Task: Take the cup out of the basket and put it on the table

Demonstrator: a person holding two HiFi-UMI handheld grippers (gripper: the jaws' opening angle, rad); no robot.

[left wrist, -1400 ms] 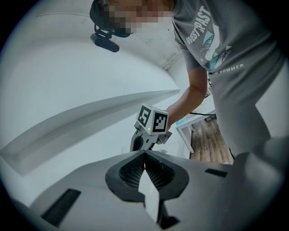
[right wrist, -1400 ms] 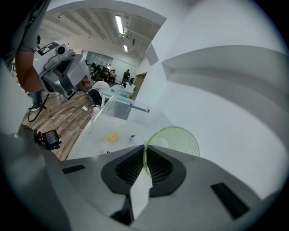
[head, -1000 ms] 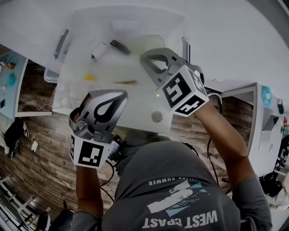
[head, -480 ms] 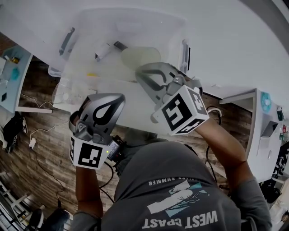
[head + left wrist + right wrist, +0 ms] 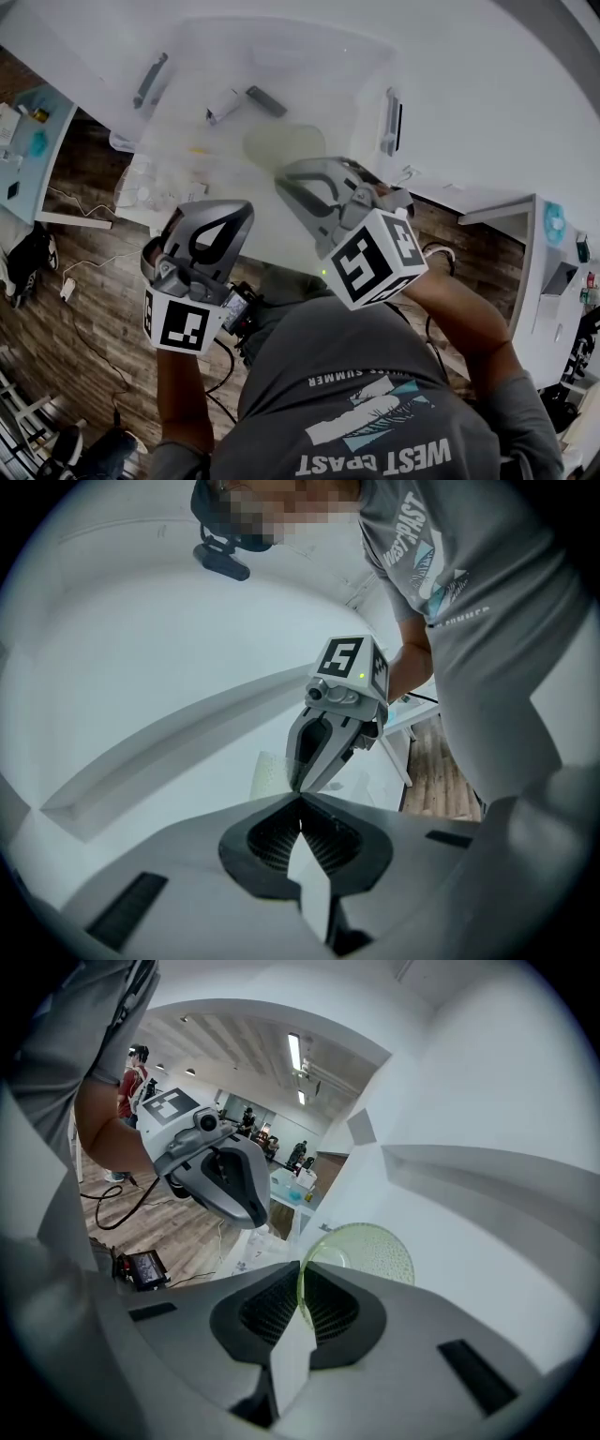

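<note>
At the left of the head view, the left claw [image 5: 242,206] hangs by the near side of the basket [image 5: 375,54], its two halves pressed together on nothing. The basket is a clear plastic bin standing on the white counter [image 5: 487,103]. A few small items [image 5: 223,105] lie on the basket's floor, too blurred to name.

Toward the middle, the cup [image 5: 281,145] is up off that floor and appears to hang over the basket's near part. It is carried by the right claw [image 5: 281,178], which is clamped on the cup's rim. The right gripper view shows this edge-on, with one pad inside the wall and one outside.

The cup is pale green and see-through, with a dotted wall. It looks like thin, light plastic, so weight should be no trouble. Such a wall probably gives under a pinch, though, and is likely slick. Held at one spot on the rim, it may pivot or sag away from the pads. A deep bite over the rim with the pads flat on the wall seems the sound hold, followed by a gentle set-down, base first.

To the right, bare counter lies beside the basket, room enough for the cup by the look of it.
</note>
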